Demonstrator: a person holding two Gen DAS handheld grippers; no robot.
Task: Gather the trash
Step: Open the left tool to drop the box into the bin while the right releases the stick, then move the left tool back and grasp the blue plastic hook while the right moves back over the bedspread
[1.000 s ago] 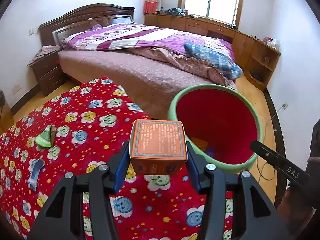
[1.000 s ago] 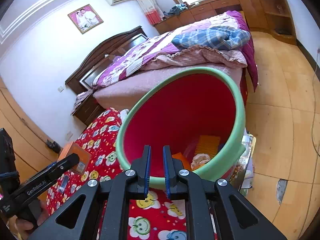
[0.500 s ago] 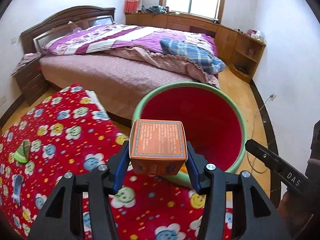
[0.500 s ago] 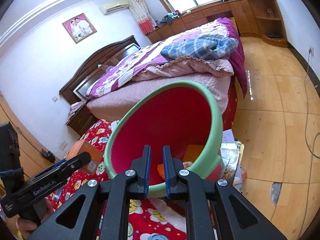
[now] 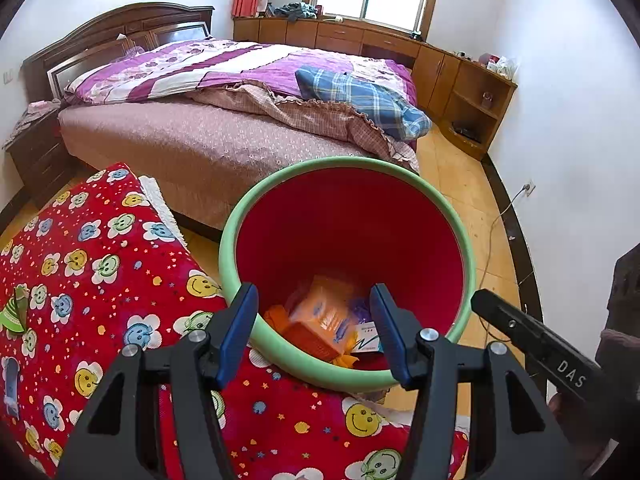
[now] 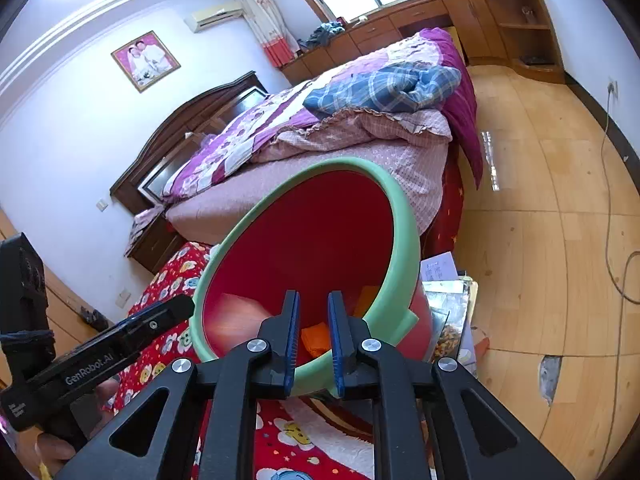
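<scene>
A red bin with a green rim is tilted against the edge of the red smiley-print table. My left gripper is open and empty over the bin's mouth. The orange box lies inside the bin among other wrappers. My right gripper is shut on the bin's green rim and holds the bin tilted. A green triangular scrap and a blue strip lie on the table at the far left.
A bed with purple bedding stands behind the bin. Wooden cabinets and shelves line the far wall. Papers and magazines lie on the wooden floor beside the bin. A cable runs along the floor at right.
My left gripper carried the orange box rightward over the bin, then opened. The box dropped into the bin. The right gripper stayed shut on the rim and tilted the bin further.
</scene>
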